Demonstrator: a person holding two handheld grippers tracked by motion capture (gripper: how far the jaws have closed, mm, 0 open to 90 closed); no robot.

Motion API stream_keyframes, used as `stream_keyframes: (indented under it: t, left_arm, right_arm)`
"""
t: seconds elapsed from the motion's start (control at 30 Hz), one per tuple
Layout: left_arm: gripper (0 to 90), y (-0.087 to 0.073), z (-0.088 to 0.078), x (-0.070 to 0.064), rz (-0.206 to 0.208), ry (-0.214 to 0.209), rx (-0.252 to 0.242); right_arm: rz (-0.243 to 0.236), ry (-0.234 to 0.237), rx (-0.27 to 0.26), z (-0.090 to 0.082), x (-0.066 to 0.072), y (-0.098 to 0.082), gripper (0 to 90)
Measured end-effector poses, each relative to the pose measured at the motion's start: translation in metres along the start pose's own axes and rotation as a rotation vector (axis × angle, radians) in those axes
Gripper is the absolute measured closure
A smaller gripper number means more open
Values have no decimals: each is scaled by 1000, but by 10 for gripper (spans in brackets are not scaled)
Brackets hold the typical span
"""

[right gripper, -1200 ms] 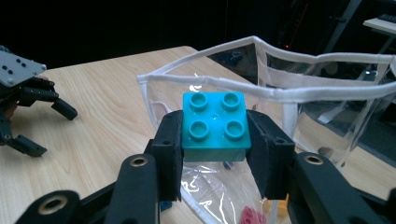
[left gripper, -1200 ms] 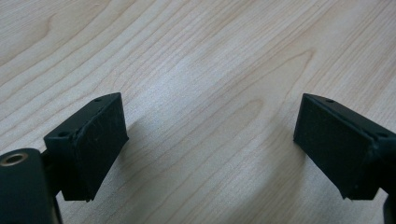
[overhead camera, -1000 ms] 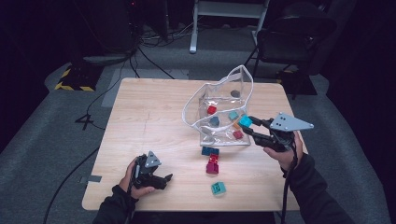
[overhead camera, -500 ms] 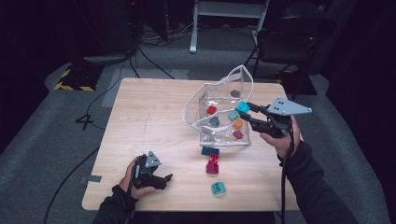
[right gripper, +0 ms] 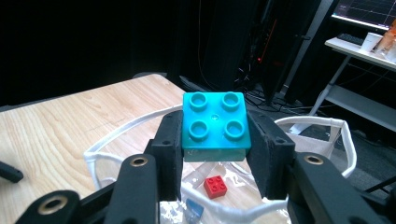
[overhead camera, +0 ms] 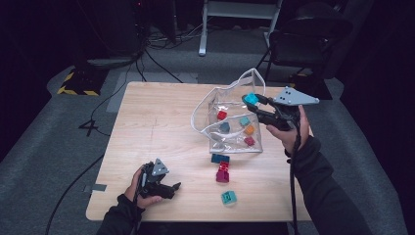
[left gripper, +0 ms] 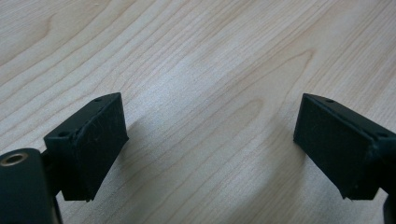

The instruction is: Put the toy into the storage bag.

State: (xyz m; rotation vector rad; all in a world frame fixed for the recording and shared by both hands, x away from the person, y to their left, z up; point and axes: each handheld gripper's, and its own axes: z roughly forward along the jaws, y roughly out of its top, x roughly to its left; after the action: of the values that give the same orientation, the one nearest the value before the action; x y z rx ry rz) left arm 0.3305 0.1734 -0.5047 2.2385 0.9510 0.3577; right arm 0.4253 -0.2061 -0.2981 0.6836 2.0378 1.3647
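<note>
A: From the high view, where is the brick? 
B: The right gripper (overhead camera: pixel 253 101) clamps a turquoise brick (overhead camera: pixel 251 98) just above the clear bag (overhead camera: pixel 230 142), over its right rim; the mouth lies below and to the left of it; the right hand is the nearer one by far; three loose bricks (overhead camera: pixel 223 172) lie on the bench (overhead camera: pixel 156 122) in front of the bag.

A: And the left gripper view? 
B: The left gripper (left gripper: pixel 210 154) stands released, nothing between its jaws, bare wood around it.

A: The right gripper view? 
B: Brick (right gripper: pixel 215 125) studs up, pinched on two sides; the white rim (right gripper: pixel 140 122) rings open room underneath; a red brick (right gripper: pixel 215 186) lies inside.
</note>
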Motion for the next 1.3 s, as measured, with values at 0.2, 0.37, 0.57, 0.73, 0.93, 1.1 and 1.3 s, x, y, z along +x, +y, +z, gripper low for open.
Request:
stream_keyframes:
  t: [0.2, 0.37, 0.57, 0.73, 0.93, 1.1, 1.3]
  left_arm:
    - [98, 0, 0, 0, 0, 0, 0]
    - [98, 0, 0, 0, 0, 0, 0]
    - [98, 0, 0, 0, 0, 0, 0]
    - [98, 0, 0, 0, 0, -1, 0]
    - [98, 0, 0, 0, -1, 0, 0]
    - [98, 0, 0, 0, 0, 0, 0]
    - [98, 0, 0, 0, 0, 0, 0]
  right_arm:
    - [26, -18, -1, 7, -7, 1, 595]
    - [41, -34, 15, 13, -12, -1, 595]
    - [76, -43, 24, 19, -19, -5, 595]
    - [84, -58, 42, 27, -21, -7, 594]
    - [88, -54, 66, 33, -20, -8, 552]
    - [74, -51, 55, 27, -19, -8, 508]
    - [57, -44, 38, 17, -16, -6, 453]
